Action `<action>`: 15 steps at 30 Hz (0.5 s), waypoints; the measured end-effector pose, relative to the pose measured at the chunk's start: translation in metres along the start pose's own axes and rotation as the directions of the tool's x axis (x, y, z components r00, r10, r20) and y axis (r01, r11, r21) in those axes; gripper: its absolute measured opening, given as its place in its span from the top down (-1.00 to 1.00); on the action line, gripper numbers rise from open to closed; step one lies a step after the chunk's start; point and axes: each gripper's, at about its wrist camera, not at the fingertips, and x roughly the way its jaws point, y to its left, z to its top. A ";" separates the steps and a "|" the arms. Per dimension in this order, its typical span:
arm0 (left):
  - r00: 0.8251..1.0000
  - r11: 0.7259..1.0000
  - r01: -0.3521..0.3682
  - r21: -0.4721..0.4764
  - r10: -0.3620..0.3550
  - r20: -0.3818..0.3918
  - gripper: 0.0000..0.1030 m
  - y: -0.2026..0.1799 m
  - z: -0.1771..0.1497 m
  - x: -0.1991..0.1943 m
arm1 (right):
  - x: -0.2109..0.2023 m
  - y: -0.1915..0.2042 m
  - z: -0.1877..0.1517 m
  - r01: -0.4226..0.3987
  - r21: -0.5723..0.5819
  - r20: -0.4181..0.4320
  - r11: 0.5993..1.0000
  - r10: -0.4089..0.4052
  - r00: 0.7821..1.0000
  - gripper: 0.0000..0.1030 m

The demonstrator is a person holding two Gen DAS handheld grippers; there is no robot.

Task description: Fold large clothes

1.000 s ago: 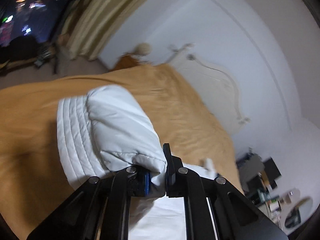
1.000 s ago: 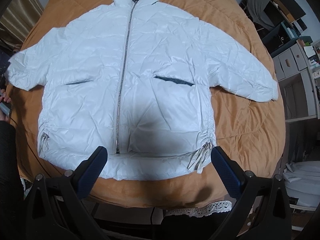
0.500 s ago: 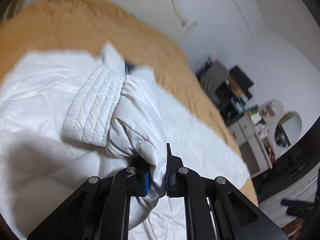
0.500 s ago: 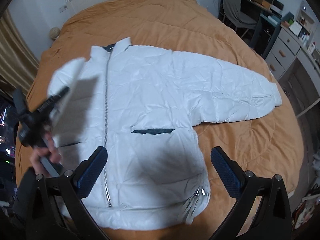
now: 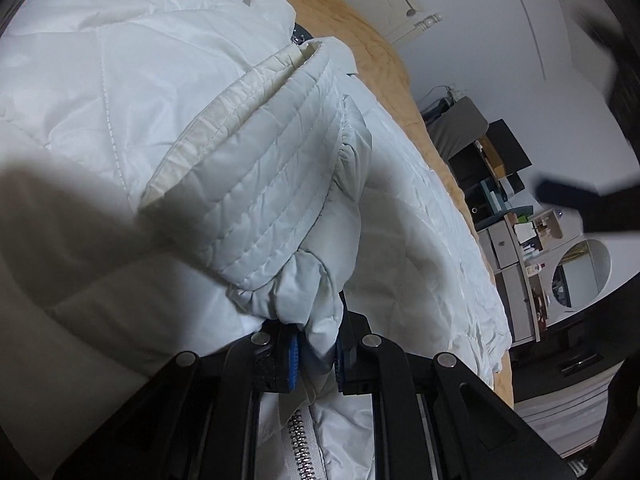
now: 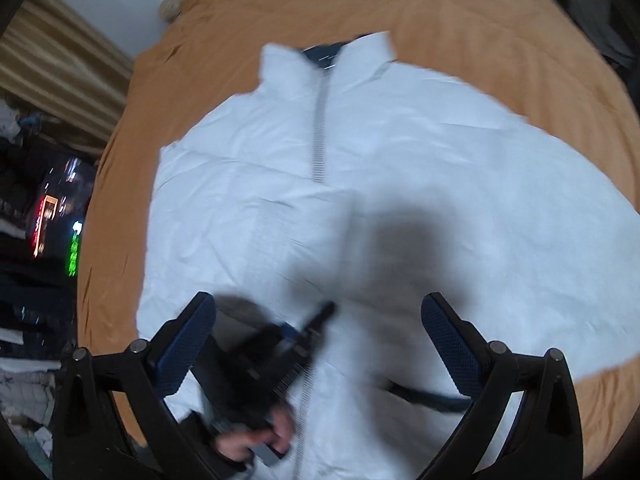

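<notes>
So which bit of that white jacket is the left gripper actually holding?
Start at the orange bed, where the white jacket lies spread. The left gripper pinches the sleeve folded over its front, just behind the ribbed cuff with parallel stitched rows.

One white jacket (image 6: pixel 400 184), one orange bedspread (image 6: pixel 460 12), two claws: left (image 5: pixel 316 354), right (image 6: pixel 320 344).
</notes>
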 end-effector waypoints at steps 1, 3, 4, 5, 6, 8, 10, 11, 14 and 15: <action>1.000 1.000 0.003 -0.001 -0.003 0.001 0.75 -0.001 -0.001 -0.002 | 0.012 0.010 0.007 0.009 -0.006 -0.024 1.000 -0.010 1.000 -0.84; 1.000 1.000 0.009 -0.001 -0.009 0.005 0.75 -0.004 0.000 -0.009 | 0.028 0.023 0.015 0.020 -0.023 -0.059 1.000 -0.022 0.998 -0.76; 1.000 1.000 0.013 -0.001 -0.013 0.006 0.75 -0.003 -0.001 -0.010 | 0.042 0.031 0.018 0.033 -0.035 -0.092 0.999 -0.036 0.995 -0.75; 1.000 1.000 0.015 -0.001 -0.015 0.007 0.75 -0.003 -0.002 -0.010 | 0.060 0.039 0.023 0.052 -0.049 -0.135 0.997 -0.058 0.989 -0.67; 1.000 1.000 0.017 -0.002 -0.017 0.006 0.75 -0.004 -0.001 -0.012 | 0.086 0.047 0.025 0.093 -0.058 -0.197 0.994 -0.103 0.975 -0.55; 1.000 1.000 0.026 -0.006 -0.026 0.002 0.75 -0.004 0.000 -0.014 | 0.103 0.048 0.021 0.158 -0.090 -0.248 0.983 -0.176 0.953 0.17; 0.999 0.999 0.046 -0.008 -0.046 -0.019 0.75 -0.003 0.002 -0.014 | 0.103 0.037 0.015 0.208 -0.097 -0.263 0.973 -0.226 0.938 0.68; 0.998 0.998 0.059 -0.018 -0.059 -0.037 0.75 -0.001 0.004 -0.015 | 0.098 0.030 0.013 0.193 -0.082 -0.256 0.978 -0.208 0.944 0.82; 0.984 0.986 0.131 -0.106 -0.142 -0.109 0.69 0.006 0.010 -0.031 | 0.073 -0.005 0.008 0.123 0.001 -0.230 0.992 -0.119 0.966 0.84; 0.977 0.979 0.166 -0.116 -0.180 -0.117 0.68 0.007 0.011 -0.042 | 0.066 -0.017 0.007 0.097 0.029 -0.223 0.995 -0.088 0.971 0.84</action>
